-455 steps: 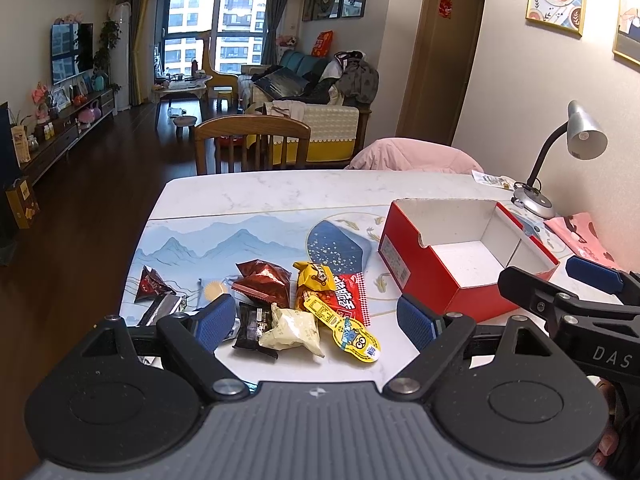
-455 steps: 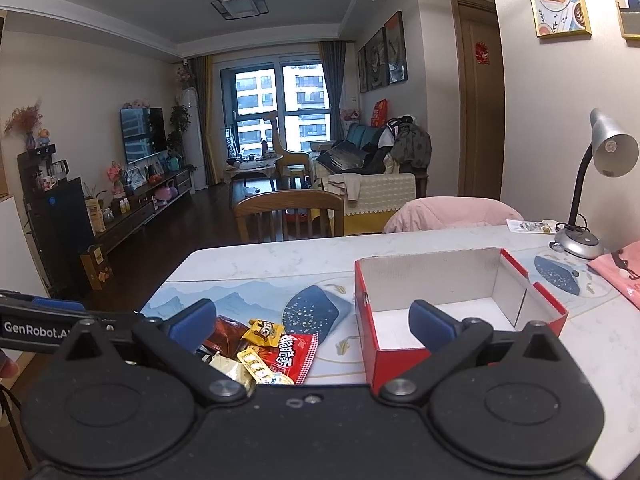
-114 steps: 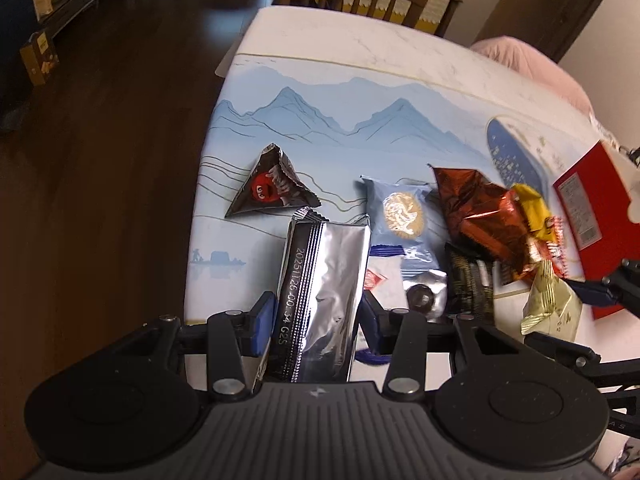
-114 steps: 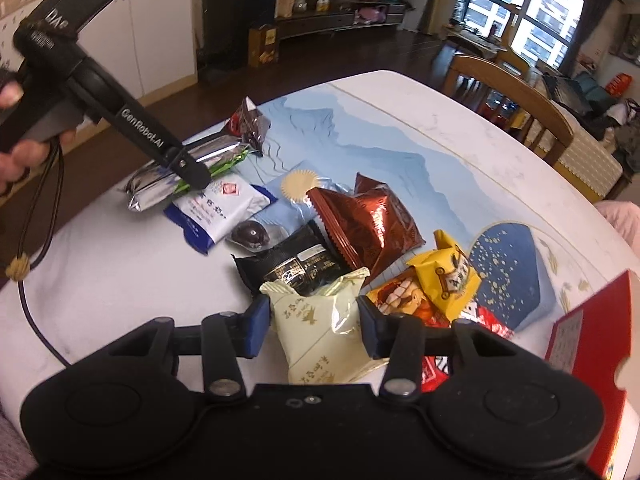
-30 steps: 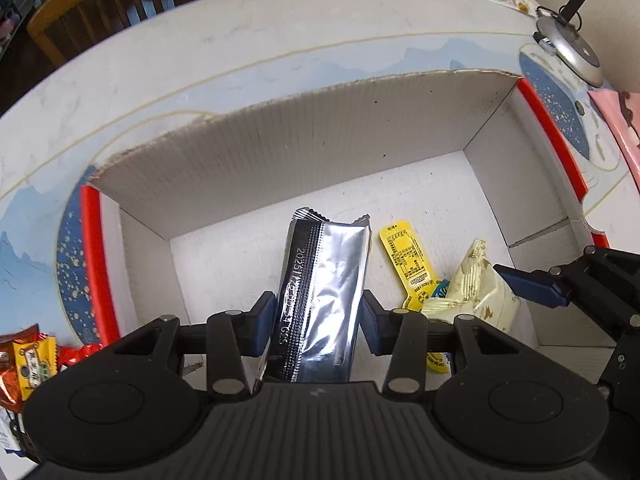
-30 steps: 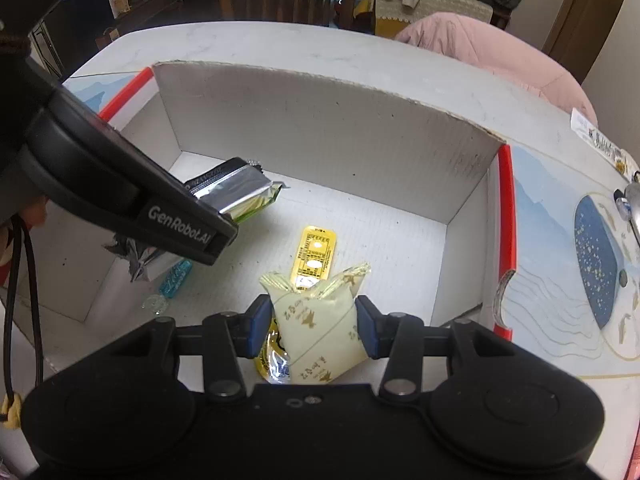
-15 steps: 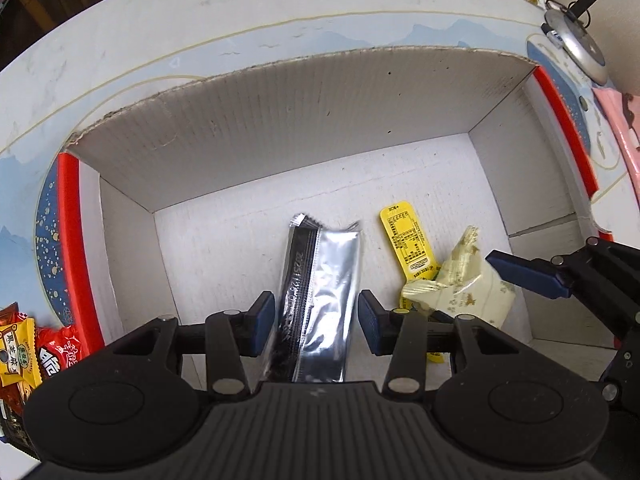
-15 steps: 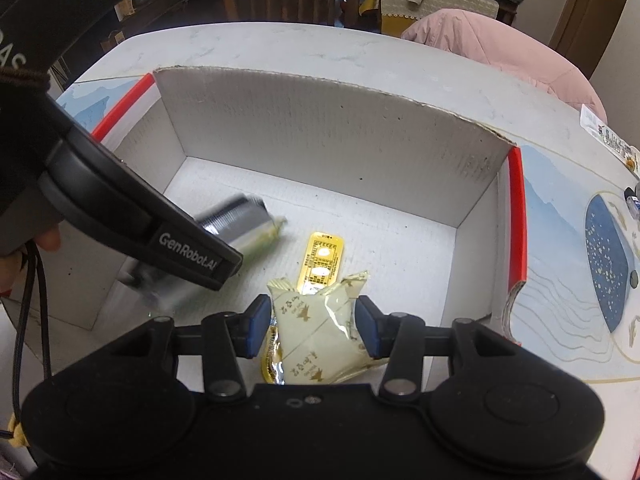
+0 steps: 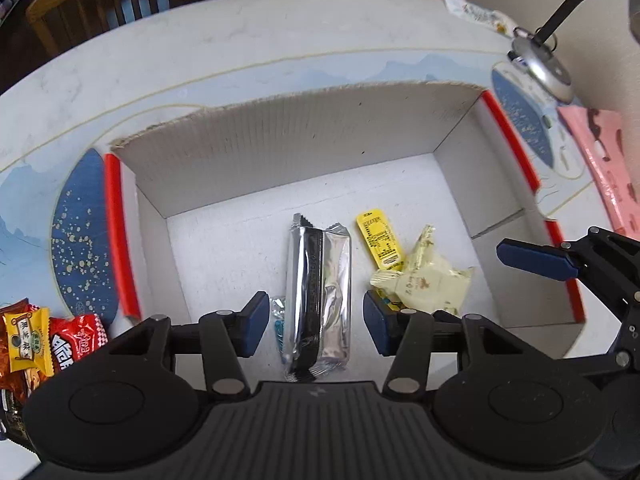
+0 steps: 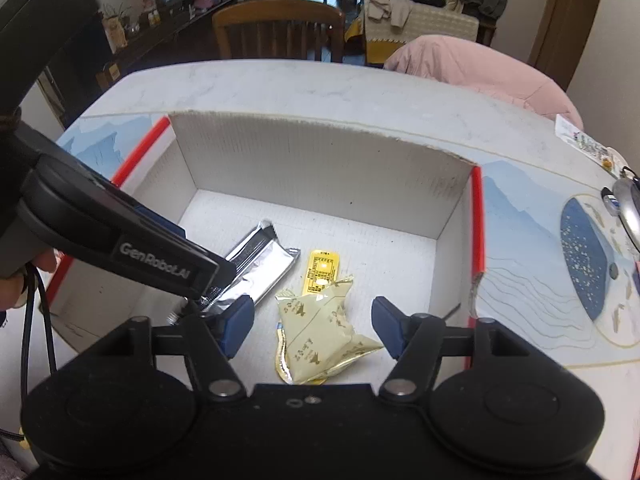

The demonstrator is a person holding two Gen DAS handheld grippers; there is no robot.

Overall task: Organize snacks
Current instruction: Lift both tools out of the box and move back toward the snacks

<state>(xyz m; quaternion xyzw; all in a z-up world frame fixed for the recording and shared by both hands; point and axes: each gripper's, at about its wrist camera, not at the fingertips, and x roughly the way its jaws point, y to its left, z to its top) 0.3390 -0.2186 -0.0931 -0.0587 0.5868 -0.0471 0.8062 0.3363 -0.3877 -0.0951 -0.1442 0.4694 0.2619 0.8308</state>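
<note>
The silver foil packet is seen lying flat on the floor of the red-edged cardboard box, at lower centre of the left wrist view, with the pale cream pouch beside it to the right and a yellow sachet partly tucked under that pouch. Both packets are judged light, crinkly and slippery; the foil one looks fairly stiff along its length and would best be taken across its narrow middle, the pouch by its puffed body or a crimped end, gently, since the contents may crush.

The left gripper has just been opening: its pads stand apart on either side of the foil packet without pressing it. The right gripper has likewise just been opening, and is spread wide around the pouch, clear of it.

More snacks are left on the table at the lower left edge of the left wrist view, cut off by the frame, so their number cannot be told. A small clear-and-teal wrapper is half hidden by the left pad. The near wall of the box is masked by both gripper bodies.
</note>
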